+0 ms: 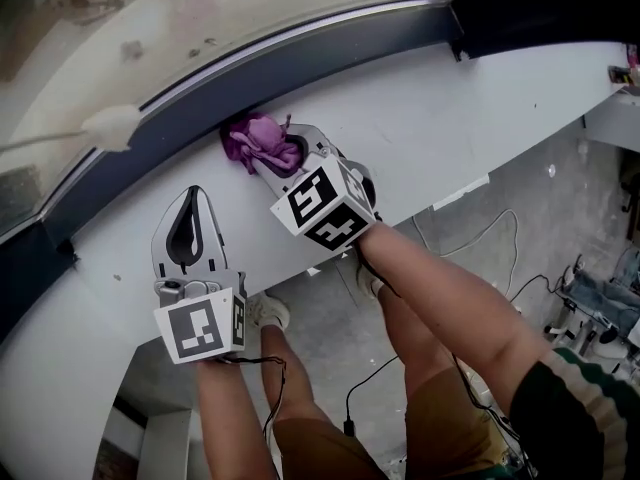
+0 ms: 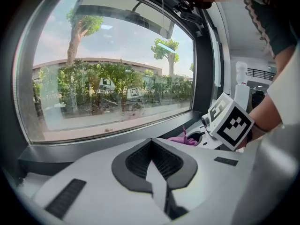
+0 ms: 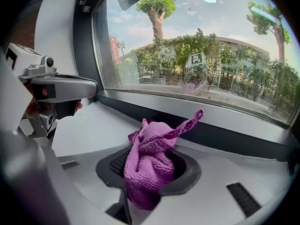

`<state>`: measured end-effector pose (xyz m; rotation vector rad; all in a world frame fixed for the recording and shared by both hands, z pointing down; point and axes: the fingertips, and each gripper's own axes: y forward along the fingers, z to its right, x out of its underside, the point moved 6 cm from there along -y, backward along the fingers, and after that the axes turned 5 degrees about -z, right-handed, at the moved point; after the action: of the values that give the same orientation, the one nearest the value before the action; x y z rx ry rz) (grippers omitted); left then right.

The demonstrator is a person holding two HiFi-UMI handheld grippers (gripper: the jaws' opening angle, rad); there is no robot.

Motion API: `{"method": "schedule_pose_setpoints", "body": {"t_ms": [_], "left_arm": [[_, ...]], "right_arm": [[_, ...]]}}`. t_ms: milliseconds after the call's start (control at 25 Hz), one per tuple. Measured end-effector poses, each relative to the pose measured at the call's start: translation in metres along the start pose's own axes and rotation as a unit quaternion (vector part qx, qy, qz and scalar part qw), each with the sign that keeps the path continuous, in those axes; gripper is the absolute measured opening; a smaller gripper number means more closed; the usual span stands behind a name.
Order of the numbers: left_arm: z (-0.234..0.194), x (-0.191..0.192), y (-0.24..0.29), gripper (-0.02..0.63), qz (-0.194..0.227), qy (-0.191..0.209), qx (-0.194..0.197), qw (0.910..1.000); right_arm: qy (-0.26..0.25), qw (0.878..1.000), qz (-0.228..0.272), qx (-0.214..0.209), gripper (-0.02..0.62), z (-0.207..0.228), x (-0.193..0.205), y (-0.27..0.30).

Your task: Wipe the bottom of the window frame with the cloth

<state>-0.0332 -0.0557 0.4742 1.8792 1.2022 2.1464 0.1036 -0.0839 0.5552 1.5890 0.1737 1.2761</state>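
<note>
A purple cloth [image 1: 260, 143] is bunched between the jaws of my right gripper [image 1: 272, 158], which is shut on it. The cloth touches the dark bottom rail of the window frame [image 1: 330, 58], where the rail meets the white sill [image 1: 440, 128]. In the right gripper view the cloth [image 3: 149, 165] fills the jaws, one corner sticking up toward the dark rail [image 3: 229, 137]. My left gripper [image 1: 191, 200] rests on the sill to the left, shut and empty, a little short of the rail. In the left gripper view its jaws [image 2: 152, 149] meet with nothing between them, and the cloth [image 2: 183, 138] shows to the right.
The window glass [image 2: 112, 78] rises behind the rail. A white lump [image 1: 112, 126] sits on the frame at the left. The sill's front edge [image 1: 460, 190] drops to a floor with cables [image 1: 500, 238]. The person's legs stand below.
</note>
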Motion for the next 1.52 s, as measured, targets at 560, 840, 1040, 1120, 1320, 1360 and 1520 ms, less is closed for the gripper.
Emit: {"method": "schedule_pose_setpoints", "body": {"t_ms": [560,840,1040,1120,1320,1360,1520], "left_arm": [[0.085,-0.031,0.059,0.006,-0.002,0.017,0.036,0.9992],[0.104,-0.036,0.071,0.006,-0.007,0.033,0.054,0.9980],[0.131,-0.042,0.094,0.006,-0.007,0.033,0.069,0.9970],[0.145,-0.047,0.105,0.006,-0.009,0.032,0.076,0.9966],[0.171,-0.059,0.127,0.006,-0.002,0.045,0.088,0.9951],[0.176,-0.061,0.132,0.006,-0.002,0.048,0.090,0.9948],[0.197,-0.070,0.151,0.006,-0.006,0.045,0.097,0.9942]], "right_arm": [[0.026,0.999,0.006,0.029,0.150,0.084,0.049,-0.047],[0.037,0.998,0.009,0.042,0.150,0.104,0.059,-0.060],[0.040,0.998,0.003,0.051,0.150,0.128,0.072,-0.073],[0.043,0.997,0.001,0.056,0.150,0.143,0.079,-0.080],[0.045,0.996,-0.006,0.073,0.150,0.172,0.094,-0.096],[0.045,0.996,-0.007,0.078,0.150,0.178,0.097,-0.099],[0.051,0.995,-0.008,0.090,0.150,0.196,0.108,-0.109]]}}
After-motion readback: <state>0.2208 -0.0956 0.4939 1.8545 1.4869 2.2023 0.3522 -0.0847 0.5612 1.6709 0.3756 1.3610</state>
